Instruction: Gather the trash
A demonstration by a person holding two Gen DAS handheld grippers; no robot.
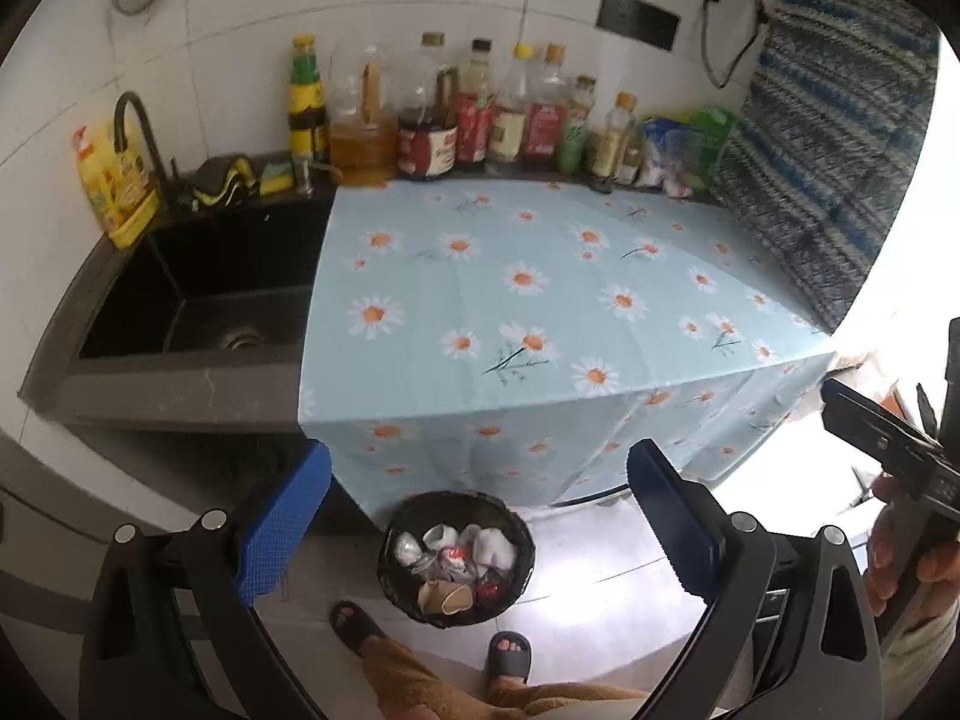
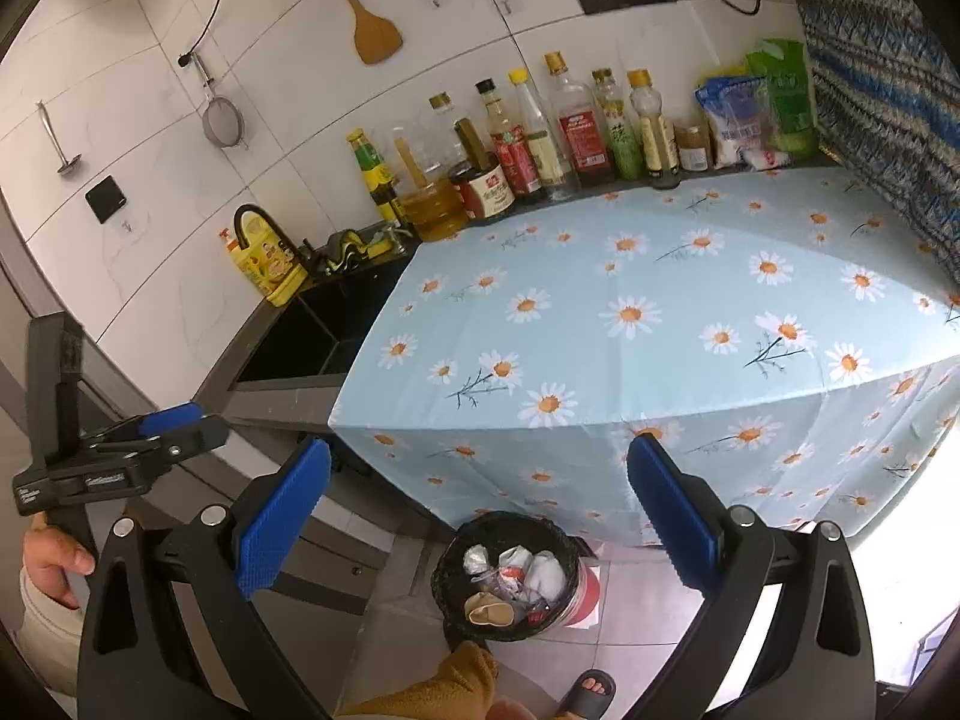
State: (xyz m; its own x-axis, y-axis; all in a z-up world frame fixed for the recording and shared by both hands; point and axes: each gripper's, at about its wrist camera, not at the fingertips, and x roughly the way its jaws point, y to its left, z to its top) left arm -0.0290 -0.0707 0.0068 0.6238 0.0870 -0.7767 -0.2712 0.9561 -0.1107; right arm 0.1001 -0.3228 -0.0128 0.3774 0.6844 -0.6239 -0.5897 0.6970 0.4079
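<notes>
**Trash in the bin, both grippers empty**

The left gripper [image 1: 480,516] and right gripper [image 2: 480,510] hang released above the black trash bin [image 1: 456,558] holding crumpled trash [image 1: 474,552] on the floor, before the daisy-clothed table [image 1: 540,300]; bottles [image 1: 480,114] line the wall.

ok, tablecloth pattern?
Light blue tablecloth with white, orange-centred daisies; clearest in the right wrist view.

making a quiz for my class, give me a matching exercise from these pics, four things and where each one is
Things:
1. trash bin
2. bottles
3. sink
4. wooden spatula

Places:
A. hanging on the tiled wall
B. left of the daisy cloth
C. on the floor in front of the counter
D. in a row along the back of the counter

Pairs: 1-C, 2-D, 3-B, 4-A
</notes>
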